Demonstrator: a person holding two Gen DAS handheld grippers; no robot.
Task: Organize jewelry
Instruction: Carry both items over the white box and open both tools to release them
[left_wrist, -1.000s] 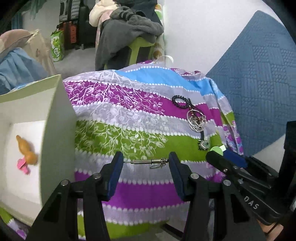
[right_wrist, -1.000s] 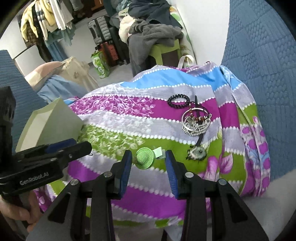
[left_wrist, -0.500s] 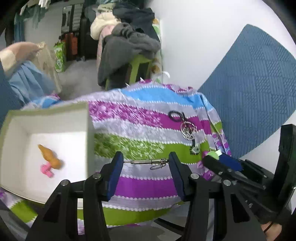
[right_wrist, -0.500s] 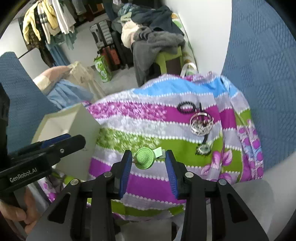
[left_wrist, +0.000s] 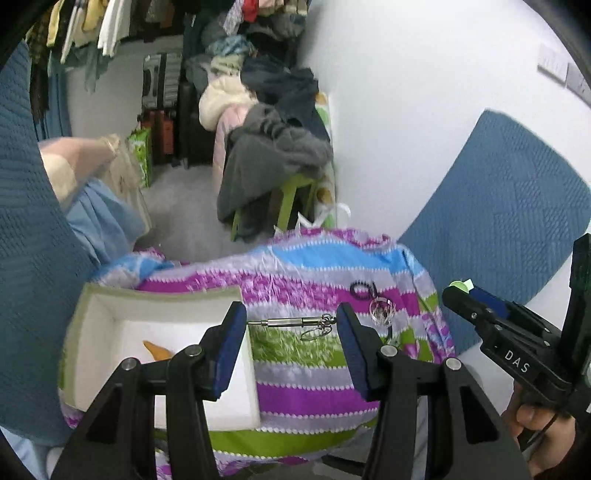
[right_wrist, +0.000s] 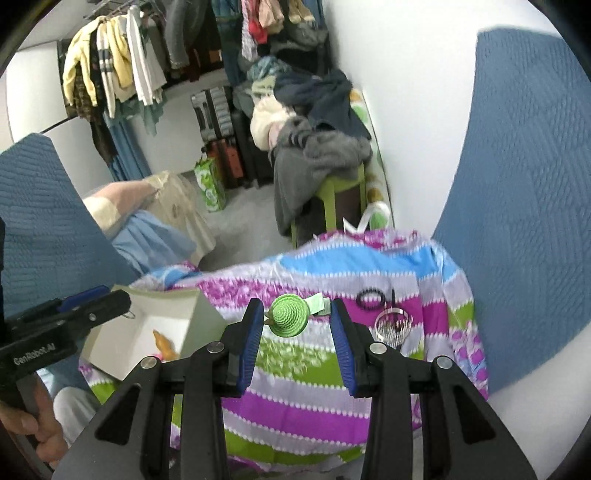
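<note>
- A slim metal keychain tool is clamped lengthwise between the blue pads of the left gripper, with its split ring hanging near the right-hand pad.
- The left gripper is held in the air above the striped cloth, just beside the right wall of the white box.
- Inside the white box, an orange piece is seen lying on the floor (partly hidden behind the left finger in the left wrist view); a bit of pink shows beside it, too little to identify.
- A green hat-shaped hair clip is pinched between the pads of the right gripper, its pale green clip end pointing toward the right pad.
- The right gripper is likewise held above the striped cloth, to the right of the box.
- Left on the cloth, toward its far right side, are a black beaded bracelet and, nearer, a silver ring of dangling charms; the two lie close together.
- A dark strip is seen just beside the bracelet, but what it is cannot be told.
</note>
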